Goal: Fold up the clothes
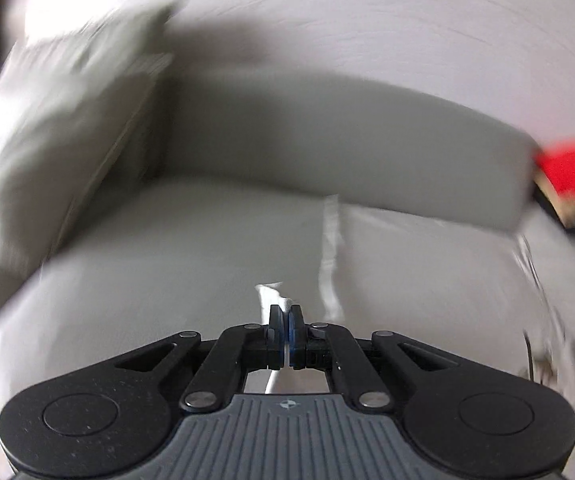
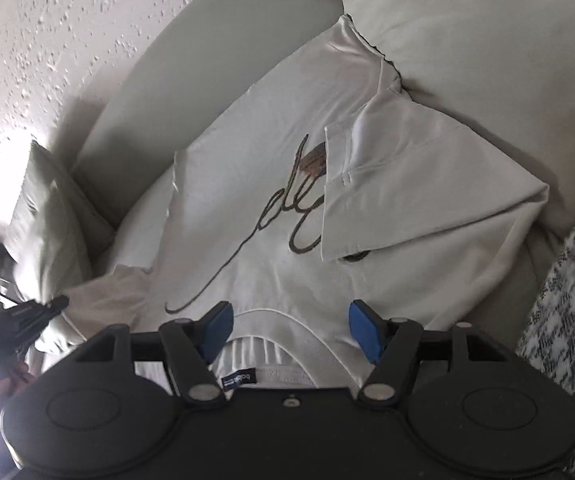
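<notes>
Pale grey sofa cushions (image 2: 215, 40) carry one white T-shirt (image 2: 247, 216), spread flat under a rough white wall (image 2: 27, 40). My right jaws (image 2: 289, 326) stand wide and empty just above its collar, where a small black neck label (image 2: 239, 381) shows, its print too small to read. Dark cursive script (image 2: 271, 224) runs across the chest; one sleeve (image 2: 419, 188) is folded over part of it. My left jaws (image 1: 286, 320) are clamped on a thin white edge of cloth, the view badly blurred.
</notes>
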The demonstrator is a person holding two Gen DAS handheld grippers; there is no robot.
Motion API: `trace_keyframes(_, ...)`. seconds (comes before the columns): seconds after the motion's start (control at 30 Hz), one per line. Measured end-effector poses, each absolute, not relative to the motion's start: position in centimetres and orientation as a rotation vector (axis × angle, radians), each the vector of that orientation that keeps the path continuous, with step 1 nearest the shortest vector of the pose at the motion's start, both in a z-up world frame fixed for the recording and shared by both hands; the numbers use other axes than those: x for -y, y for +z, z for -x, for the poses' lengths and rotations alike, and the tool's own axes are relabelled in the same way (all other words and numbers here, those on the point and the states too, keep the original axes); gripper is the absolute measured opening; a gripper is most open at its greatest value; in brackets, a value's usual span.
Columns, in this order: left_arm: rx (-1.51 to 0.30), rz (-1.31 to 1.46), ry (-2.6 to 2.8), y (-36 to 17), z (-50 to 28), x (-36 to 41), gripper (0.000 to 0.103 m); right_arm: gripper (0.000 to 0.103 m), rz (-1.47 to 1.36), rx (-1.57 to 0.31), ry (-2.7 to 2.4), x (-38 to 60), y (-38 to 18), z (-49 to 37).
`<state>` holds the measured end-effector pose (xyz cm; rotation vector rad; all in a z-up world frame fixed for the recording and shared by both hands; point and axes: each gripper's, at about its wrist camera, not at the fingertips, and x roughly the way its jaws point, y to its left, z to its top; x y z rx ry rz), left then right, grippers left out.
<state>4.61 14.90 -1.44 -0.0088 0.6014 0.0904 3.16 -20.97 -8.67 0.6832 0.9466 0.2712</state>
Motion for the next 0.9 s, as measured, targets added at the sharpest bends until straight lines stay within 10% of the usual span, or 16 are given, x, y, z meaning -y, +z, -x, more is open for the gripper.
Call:
trace_keyframes(0.37, -0.77, -0.453, -0.15, -9.0, 0.2, -4.7, 0.02, 0.063, -0.742, -0.953, 0.325, 22.4, -9.4, -3.0)
trace_keyframes(0.63, -0.839, 0.102, 0.041, -5.3, -0.5, -14.9, 0.063, 0.065, -0.717, -0.952, 0.335, 22.1, -9.4, -3.1)
trace_keyframes(0.9, -0.984, 0.51, 0.096, -8.2, -4.8, -22.6, 0.059, 0.065, -0.697, -0.953, 0.326, 21.7, -9.2, -3.0)
